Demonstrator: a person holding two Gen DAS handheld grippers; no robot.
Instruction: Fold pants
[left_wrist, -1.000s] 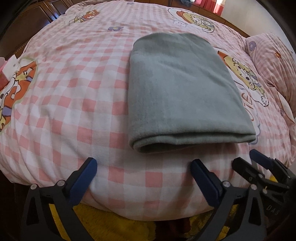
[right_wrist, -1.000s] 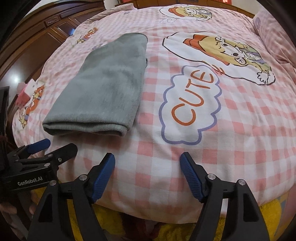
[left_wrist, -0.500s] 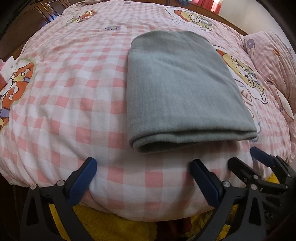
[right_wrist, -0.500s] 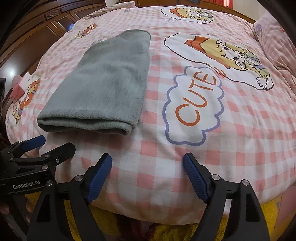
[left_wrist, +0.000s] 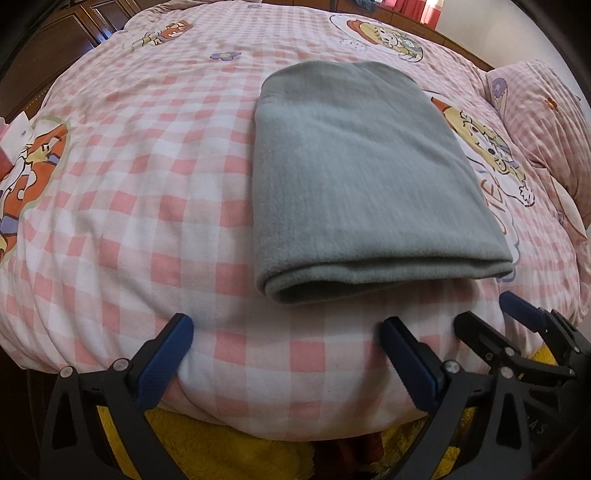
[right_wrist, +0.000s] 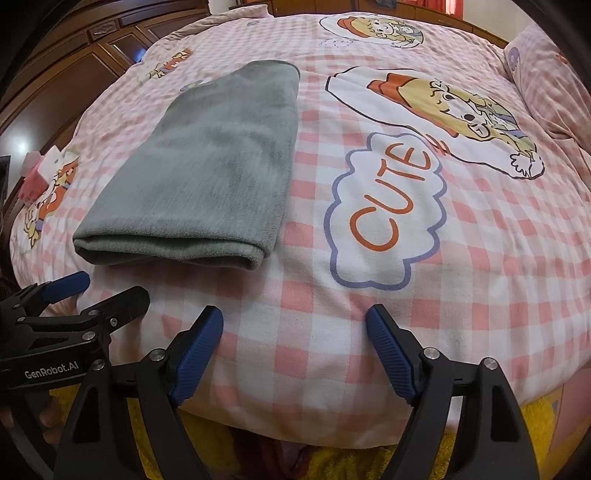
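Grey pants (left_wrist: 354, 177) lie folded into a compact rectangle on the pink checked quilt (left_wrist: 147, 192), thick rounded fold edge toward us. We judge the fold finished or nearly so; layers look even, nothing trailing.

Left gripper (left_wrist: 286, 350): fingers spread wide, holding nothing, sitting just short of the pants' near edge, over the quilt's front drop. Right gripper (right_wrist: 293, 339): fingers likewise spread, empty, off to the right of the pants' near corner, below the "CUTE" cloud print (right_wrist: 388, 214). We read both as parked clear of the cloth so the stack is not disturbed.

Each gripper shows in the other's view, close beside its neighbour; a sideways move could knock them together.

Around the pants: cartoon figure print (right_wrist: 454, 107) to the right, a matching pillow (left_wrist: 546, 122) farther right, dark wooden cabinets (right_wrist: 74, 81) beyond the left side. Small pink-and-white item (right_wrist: 37, 170) at the quilt's left margin; we cannot identify it. Yellow fabric (left_wrist: 207, 446) beneath the quilt's front edge. Nothing lies on the pants.
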